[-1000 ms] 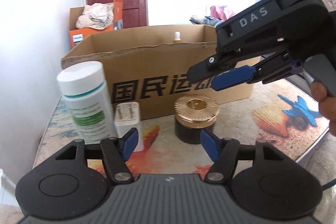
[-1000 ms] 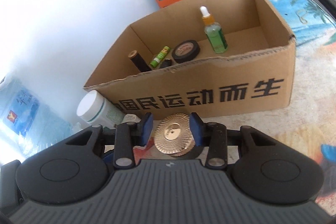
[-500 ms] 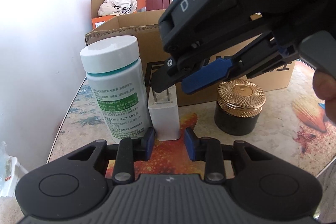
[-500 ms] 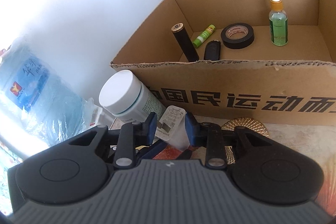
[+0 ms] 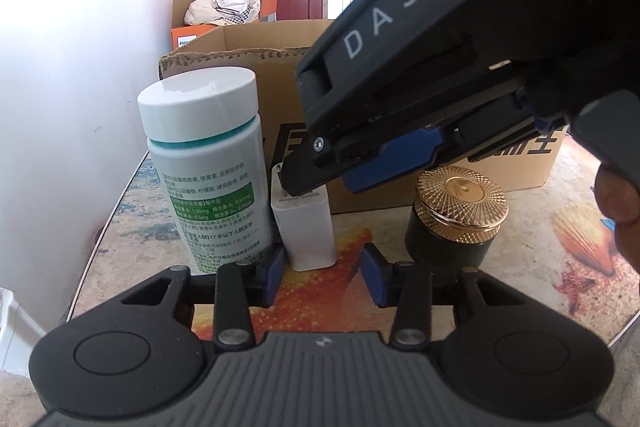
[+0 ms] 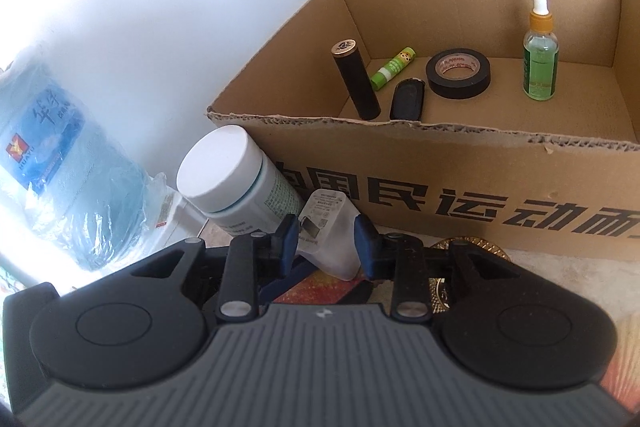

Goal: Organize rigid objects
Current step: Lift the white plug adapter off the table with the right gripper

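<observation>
Fingers of our right gripper (image 6: 325, 241) have come down around the white charger (image 6: 334, 227), parted, not yet clamped; our left gripper (image 5: 322, 273) waits open, near it.

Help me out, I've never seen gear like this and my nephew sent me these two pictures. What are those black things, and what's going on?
They are hand-held grippers, each with a camera looking along its fingers. One picture is from the left gripper, which is open and holds nothing. The other is from the right gripper, whose open fingers flank a white charger without gripping it. On the table beside the charger stand a pill bottle and a gold-lidded jar. Behind them is a cardboard box holding a tape roll and a dropper bottle.
</observation>
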A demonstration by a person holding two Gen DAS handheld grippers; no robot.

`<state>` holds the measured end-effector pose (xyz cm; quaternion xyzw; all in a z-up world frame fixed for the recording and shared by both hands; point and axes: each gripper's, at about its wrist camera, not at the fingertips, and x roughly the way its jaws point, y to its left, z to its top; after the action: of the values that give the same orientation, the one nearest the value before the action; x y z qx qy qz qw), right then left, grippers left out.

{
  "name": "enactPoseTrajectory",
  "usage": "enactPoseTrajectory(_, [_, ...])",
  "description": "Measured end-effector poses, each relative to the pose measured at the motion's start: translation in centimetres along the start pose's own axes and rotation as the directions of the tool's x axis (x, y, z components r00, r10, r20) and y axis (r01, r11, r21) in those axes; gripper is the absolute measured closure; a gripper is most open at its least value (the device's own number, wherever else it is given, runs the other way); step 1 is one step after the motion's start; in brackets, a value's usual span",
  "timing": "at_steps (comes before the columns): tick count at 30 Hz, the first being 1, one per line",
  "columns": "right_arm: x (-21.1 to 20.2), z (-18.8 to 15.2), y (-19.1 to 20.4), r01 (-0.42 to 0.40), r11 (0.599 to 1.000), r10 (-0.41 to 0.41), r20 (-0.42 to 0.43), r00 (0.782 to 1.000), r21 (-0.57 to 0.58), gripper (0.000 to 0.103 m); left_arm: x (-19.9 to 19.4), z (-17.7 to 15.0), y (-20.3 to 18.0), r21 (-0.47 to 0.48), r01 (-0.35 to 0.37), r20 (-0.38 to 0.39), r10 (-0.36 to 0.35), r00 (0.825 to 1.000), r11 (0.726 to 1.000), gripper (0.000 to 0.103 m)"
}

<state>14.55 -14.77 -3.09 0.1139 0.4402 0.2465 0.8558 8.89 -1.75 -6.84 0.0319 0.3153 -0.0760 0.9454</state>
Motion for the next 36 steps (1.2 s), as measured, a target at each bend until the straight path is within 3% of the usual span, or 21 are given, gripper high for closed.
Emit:
enactPoseTrajectory(5, [0.4, 0.3, -0.9, -0.037, 0.998, 0.037, -0.008, 0.999, 0.051, 0.069, 0.8, 0.2, 0.0, -0.032, -0.006, 0.022, 0.007, 1.0, 0.999, 0.055])
enactPoseTrajectory(7, [0.6, 0.3, -1.2, -0.057, 0.995, 0.058, -0.013, 0.998, 0.076, 0.068, 0.9, 0.2, 0.3, -0.052, 0.0, 0.023, 0.001, 1.0, 0.999, 0.062])
enactPoseTrajectory(8, [0.6, 0.3, -1.3, -0.063, 0.994, 0.065, -0.015, 0.998, 0.085, 0.068, 0.9, 0.3, 0.4, -0.059, 0.015, 0.021, -0.014, 1.0, 0.998, 0.07])
enactPoseTrajectory(10, [0.5, 0.2, -1.4, -0.083, 0.991, 0.086, -0.027, 0.996, 0.1, 0.064, 0.6, 0.3, 0.5, -0.067, 0.042, 0.021, -0.04, 0.999, 0.997, 0.071])
enactPoseTrajectory(28, [-3.1, -3.0, -0.8, -0.069, 0.991, 0.079, -0.084, 0.993, 0.115, 0.063, -3.8, -0.8, -0.7, 0.016, 0.115, -0.025, -0.114, 0.993, 0.993, 0.072])
enactPoseTrajectory(36, [-6.6, -6.0, -1.7, -0.033, 0.991, 0.044, -0.082, 0.996, 0.126, 0.063, -6.4, -2.7, -4.1, 0.113, 0.184, -0.04, -0.18, 0.983, 0.977, 0.072])
